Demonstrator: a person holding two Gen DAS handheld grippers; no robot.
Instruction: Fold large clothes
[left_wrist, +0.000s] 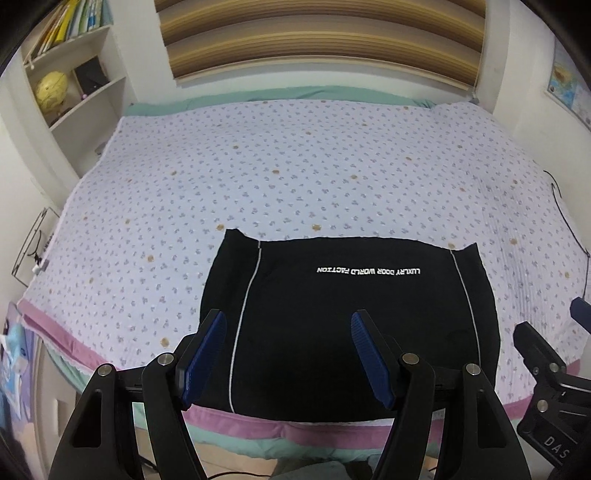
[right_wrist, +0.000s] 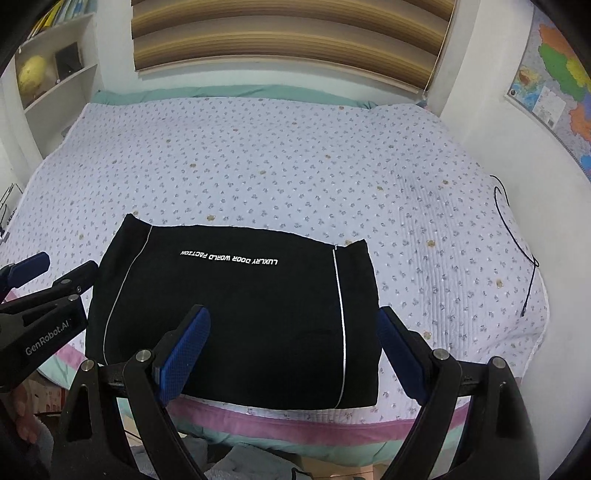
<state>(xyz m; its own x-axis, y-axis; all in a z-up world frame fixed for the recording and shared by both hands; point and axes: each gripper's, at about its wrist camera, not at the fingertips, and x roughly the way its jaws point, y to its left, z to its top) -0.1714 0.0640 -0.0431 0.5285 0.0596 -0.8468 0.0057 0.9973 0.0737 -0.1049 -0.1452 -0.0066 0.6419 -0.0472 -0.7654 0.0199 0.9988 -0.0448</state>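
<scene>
A black garment (left_wrist: 351, 325) with thin white stripes and white lettering lies folded into a flat rectangle at the near edge of the bed; it also shows in the right wrist view (right_wrist: 236, 314). My left gripper (left_wrist: 288, 321) is open and empty, held above the garment's near left part. My right gripper (right_wrist: 293, 317) is open and empty, above the garment's near right part. Each gripper shows at the edge of the other's view: the right gripper (left_wrist: 554, 354), the left gripper (right_wrist: 55, 269).
The bed (left_wrist: 258, 177) has a pale floral cover with a pink border. A white bookshelf (left_wrist: 74, 74) with a yellow globe stands at the back left. A thin black cable (right_wrist: 517, 240) lies along the bed's right edge. A map (right_wrist: 554, 74) hangs on the right wall.
</scene>
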